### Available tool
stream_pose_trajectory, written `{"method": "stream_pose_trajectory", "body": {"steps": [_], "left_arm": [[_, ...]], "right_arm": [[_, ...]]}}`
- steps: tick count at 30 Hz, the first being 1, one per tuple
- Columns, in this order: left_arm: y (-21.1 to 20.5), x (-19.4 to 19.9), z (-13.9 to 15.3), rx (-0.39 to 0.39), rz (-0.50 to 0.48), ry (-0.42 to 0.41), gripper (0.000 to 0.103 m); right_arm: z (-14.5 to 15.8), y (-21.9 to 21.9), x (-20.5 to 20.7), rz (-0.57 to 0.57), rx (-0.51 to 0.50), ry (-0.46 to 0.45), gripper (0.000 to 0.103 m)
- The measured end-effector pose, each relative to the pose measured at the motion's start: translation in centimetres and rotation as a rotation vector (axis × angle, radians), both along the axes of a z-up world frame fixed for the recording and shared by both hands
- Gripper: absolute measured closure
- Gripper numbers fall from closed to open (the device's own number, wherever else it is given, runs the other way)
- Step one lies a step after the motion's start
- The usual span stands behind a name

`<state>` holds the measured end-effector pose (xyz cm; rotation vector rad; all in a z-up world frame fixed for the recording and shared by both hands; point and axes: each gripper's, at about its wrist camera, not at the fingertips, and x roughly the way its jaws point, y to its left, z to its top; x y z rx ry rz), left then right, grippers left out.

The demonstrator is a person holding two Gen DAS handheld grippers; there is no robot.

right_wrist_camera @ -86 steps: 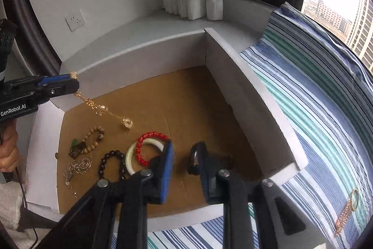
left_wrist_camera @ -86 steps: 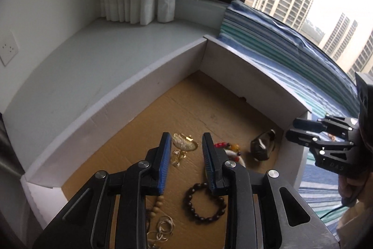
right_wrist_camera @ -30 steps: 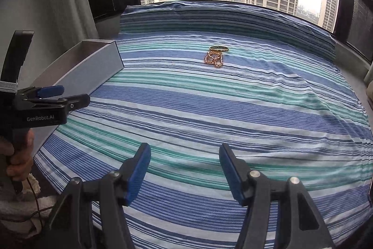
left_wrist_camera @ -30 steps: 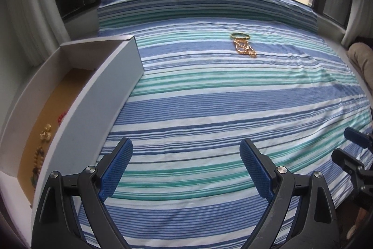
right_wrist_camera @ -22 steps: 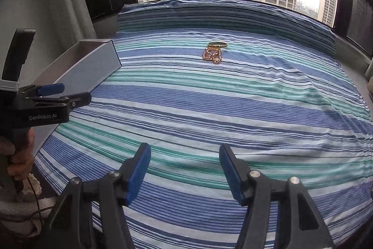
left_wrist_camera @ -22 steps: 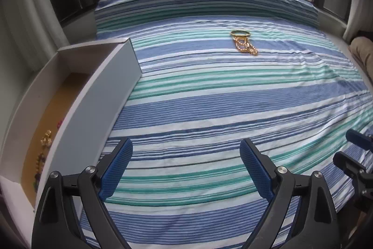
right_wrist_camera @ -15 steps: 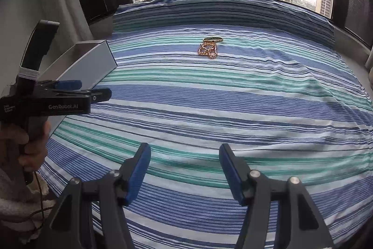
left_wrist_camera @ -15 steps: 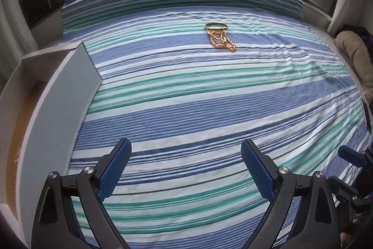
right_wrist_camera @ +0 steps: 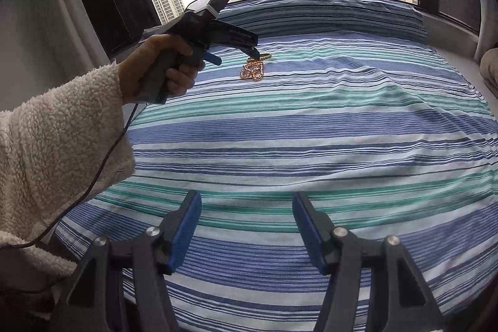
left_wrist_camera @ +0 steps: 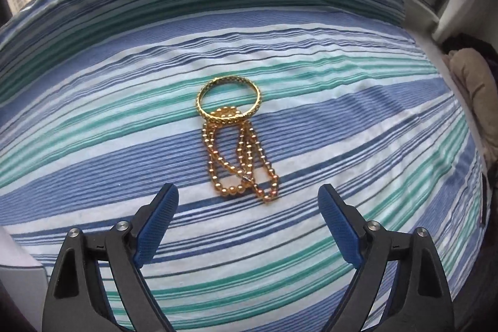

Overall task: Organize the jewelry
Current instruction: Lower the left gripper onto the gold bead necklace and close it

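A gold bangle (left_wrist_camera: pixel 228 99) lies on the striped bedspread (left_wrist_camera: pixel 358 126), resting on the top of a gold bead necklace (left_wrist_camera: pixel 241 168) that trails toward me. My left gripper (left_wrist_camera: pixel 247 209) is open wide, just short of the necklace's near end. In the right wrist view the left gripper (right_wrist_camera: pixel 236 56) hovers over the jewelry (right_wrist_camera: pixel 253 71), hiding part of the bangle. My right gripper (right_wrist_camera: pixel 246 215) is open and empty, low over the near part of the bed, far from the jewelry.
A white box corner (left_wrist_camera: pixel 18 273) shows at the lower left of the left wrist view. A beige cloth bundle (left_wrist_camera: pixel 476 92) lies at the bed's right edge. Windows and dark frames stand behind the bed. The person's fleece sleeve (right_wrist_camera: pixel 59 145) and a cable cross the left side.
My left gripper has swung away from the box and moved forward across the bed, stopping close to the bangle and necklace. My right gripper has stayed low and open.
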<state>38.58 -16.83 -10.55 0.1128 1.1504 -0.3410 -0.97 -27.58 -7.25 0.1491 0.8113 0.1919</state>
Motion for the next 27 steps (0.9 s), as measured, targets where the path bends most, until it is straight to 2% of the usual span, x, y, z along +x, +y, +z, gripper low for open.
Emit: {"method": "stream_pose_trajectory", "body": {"steps": [5, 8, 9, 10, 12, 13, 14, 20, 27], "left_arm": [[-1.2, 2.0, -2.8, 0.027, 0.043, 0.052, 0.012], [-2.0, 1.9, -4.0, 0.084, 0.018, 0.047, 0.022], [-2.3, 1.7, -3.9, 0.112, 0.01, 0.011, 0.027], [-2.4, 1.5, -3.8, 0.098, -0.004, -0.007, 0.034], [-2.2, 1.3, -3.4, 0.082, 0.001, -0.025, 0.082], [-2.0, 1.3, -3.3, 0.068, 0.004, -0.016, 0.083], [-1.7, 1.2, -3.2, 0.059, 0.008, -0.011, 0.09], [2.7, -1.9, -1.9, -0.011, 0.026, -0.011, 0.091], [9.2, -9.4, -0.1, -0.052, 0.036, 0.004, 0.091]], "right_arm": [[-1.2, -1.2, -0.6, -0.012, 0.027, 0.028, 0.041], [-1.8, -1.9, -0.5, -0.028, 0.039, 0.043, 0.041], [-1.9, -2.1, -0.4, -0.034, 0.043, 0.046, 0.041], [-2.1, -2.4, -0.2, -0.04, 0.045, 0.048, 0.041], [-2.1, -2.5, -0.1, -0.049, 0.044, 0.05, 0.041], [-2.1, -2.6, 0.0, -0.052, 0.043, 0.049, 0.041], [-2.0, -2.5, 0.0, -0.053, 0.043, 0.048, 0.041], [-1.5, -2.0, 0.2, -0.042, 0.037, 0.037, 0.041], [0.7, -2.2, 3.4, 0.018, 0.076, 0.035, 0.041]]}}
